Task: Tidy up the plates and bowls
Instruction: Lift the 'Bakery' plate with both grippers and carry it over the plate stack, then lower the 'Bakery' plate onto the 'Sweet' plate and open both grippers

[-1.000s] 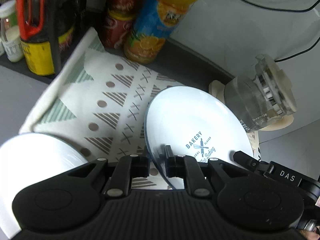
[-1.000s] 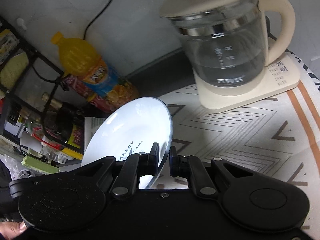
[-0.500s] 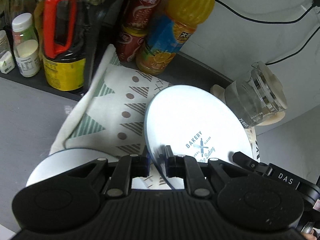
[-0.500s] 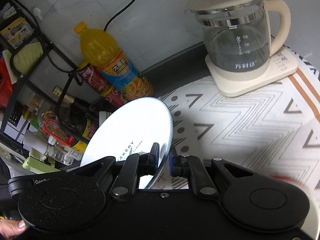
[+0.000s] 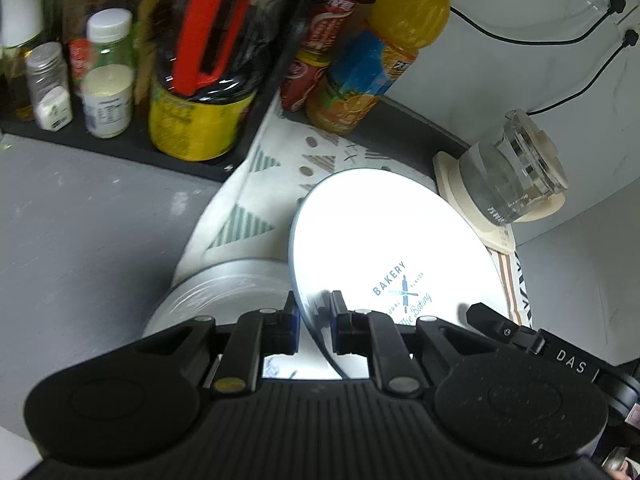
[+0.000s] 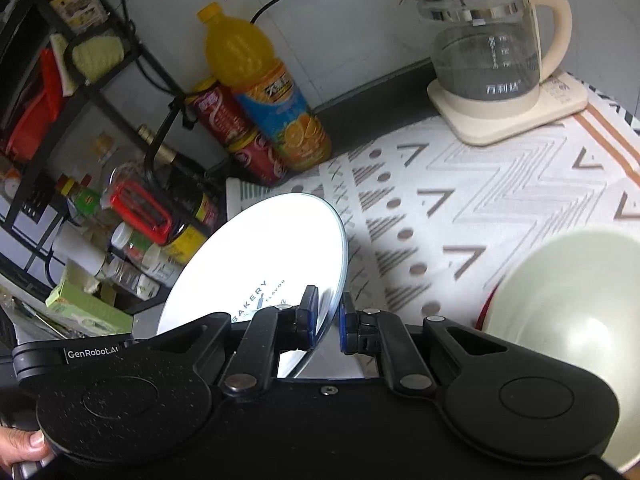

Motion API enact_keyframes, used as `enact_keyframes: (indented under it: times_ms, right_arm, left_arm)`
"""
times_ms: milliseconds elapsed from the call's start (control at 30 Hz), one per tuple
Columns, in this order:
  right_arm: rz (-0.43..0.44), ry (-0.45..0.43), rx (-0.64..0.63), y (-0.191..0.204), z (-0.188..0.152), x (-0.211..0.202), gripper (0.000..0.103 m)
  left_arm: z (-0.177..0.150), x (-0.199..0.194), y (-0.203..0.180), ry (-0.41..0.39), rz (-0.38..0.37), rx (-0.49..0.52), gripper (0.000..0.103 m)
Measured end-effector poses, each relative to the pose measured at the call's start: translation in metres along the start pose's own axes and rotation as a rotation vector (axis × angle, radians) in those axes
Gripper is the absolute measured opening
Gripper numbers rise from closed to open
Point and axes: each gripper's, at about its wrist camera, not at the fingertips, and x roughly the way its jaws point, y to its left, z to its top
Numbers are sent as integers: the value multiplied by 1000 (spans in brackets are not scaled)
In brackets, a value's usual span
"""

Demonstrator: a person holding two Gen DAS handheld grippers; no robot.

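**Two grippers, one plate, pinched by the rim**

The white plate (image 5: 384, 248) with the BAKERY print sits mid-frame in both views, tilted, held above the patterned mat (image 6: 460, 200). The left gripper (image 5: 314, 326) and right gripper (image 6: 328, 320) are each clamped on its near edge. Looks stiff, glazed, slick and breakable, so I'd grip deep on the rim. Grey plate (image 5: 224, 288) lower left, pale bowl (image 6: 568, 320) lower right.

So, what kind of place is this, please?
Most likely a home kitchen counter. A kettle stands on its base by the wall, a rack holds sauce bottles and jars, and a juice bottle stands beside it. Both grippers hold a plate.
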Motion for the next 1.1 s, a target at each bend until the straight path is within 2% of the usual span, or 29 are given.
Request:
enact_keyframes:
  times_ms: [333,700,1100]
  right_arm:
    - [-31,22,-15,21,-42,-4,10]
    - [-95,83,-75,23,-83,4,11]
    - [-168,97,-115,20,-95,15,11]
  left_arm:
    - [-29,-17,38,29,-2,-1,12]
    - [-57,-12,65,82,9,-10,12]
    - [-79,8,71,119,30,4,14]
